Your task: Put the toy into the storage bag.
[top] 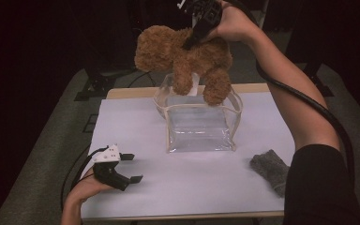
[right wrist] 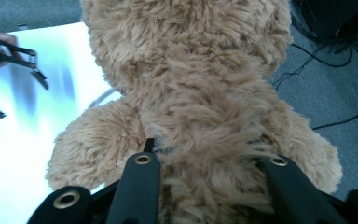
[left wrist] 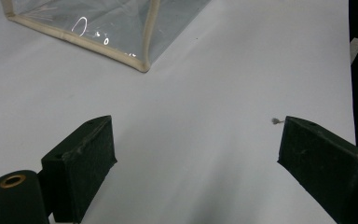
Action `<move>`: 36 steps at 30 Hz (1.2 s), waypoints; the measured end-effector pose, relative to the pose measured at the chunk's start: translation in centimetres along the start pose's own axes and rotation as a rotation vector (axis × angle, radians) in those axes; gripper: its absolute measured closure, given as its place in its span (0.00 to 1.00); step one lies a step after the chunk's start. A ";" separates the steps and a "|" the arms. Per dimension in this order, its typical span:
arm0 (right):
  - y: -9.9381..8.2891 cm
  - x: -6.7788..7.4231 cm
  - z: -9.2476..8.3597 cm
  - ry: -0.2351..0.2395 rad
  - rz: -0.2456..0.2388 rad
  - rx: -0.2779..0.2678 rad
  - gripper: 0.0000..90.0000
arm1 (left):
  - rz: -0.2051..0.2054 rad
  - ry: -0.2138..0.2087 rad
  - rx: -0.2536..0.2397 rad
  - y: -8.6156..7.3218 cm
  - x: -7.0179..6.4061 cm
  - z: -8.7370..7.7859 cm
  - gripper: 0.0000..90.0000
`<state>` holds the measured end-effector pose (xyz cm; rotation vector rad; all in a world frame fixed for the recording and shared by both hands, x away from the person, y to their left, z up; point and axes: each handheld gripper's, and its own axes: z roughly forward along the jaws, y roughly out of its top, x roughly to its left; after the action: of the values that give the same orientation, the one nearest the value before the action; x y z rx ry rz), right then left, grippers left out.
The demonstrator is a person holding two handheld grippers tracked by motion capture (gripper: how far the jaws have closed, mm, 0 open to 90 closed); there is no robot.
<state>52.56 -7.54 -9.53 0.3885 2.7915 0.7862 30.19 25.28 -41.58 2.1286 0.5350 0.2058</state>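
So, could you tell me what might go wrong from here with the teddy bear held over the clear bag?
The right gripper pinches only fur and stuffing on the teddy bear, so the bear could slip out.

Its legs hang over the soft rim of the clear bag; lowering it could fold the rim in or tip the bag.

The left gripper rests open on the table, apart from the bag, so nothing steadies it.

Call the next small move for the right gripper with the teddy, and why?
Probably lower it straight down. The right gripper is shut on the teddy bear, which hangs above the clear bag with its legs at the open rim, not yet inside. The left gripper rests open on the white table, apart from the bag.
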 end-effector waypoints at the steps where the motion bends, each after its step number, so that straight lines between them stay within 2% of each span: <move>1: 0.0 -0.3 0.2 -0.004 0.003 0.007 0.77 | -0.001 0.000 0.000 0.0 0.0 0.0 0.11; 5: -0.3 -1.2 1.1 -0.020 0.013 0.027 0.77 | 0.000 -0.004 0.003 -0.1 0.0 0.1 0.11; 9: -0.7 -2.0 2.0 -0.024 0.029 0.023 0.77 | -0.002 -0.008 0.003 -0.1 0.0 0.1 0.11; 18: -1.2 -1.1 3.9 -0.035 0.009 0.047 0.76 | 0.004 -0.015 0.008 0.0 -0.2 0.3 0.11; 26: -1.4 2.2 3.9 -0.041 -0.051 0.050 0.76 | 0.011 -0.027 0.013 0.1 -0.5 0.5 0.11; 36: -1.0 5.1 3.8 -0.023 -0.088 0.041 0.76 | 0.012 -0.031 0.016 0.2 -0.8 0.5 0.11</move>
<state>48.62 -4.99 -13.93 0.2777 2.7856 0.7008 29.71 24.46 -41.70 2.1474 0.5078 0.1760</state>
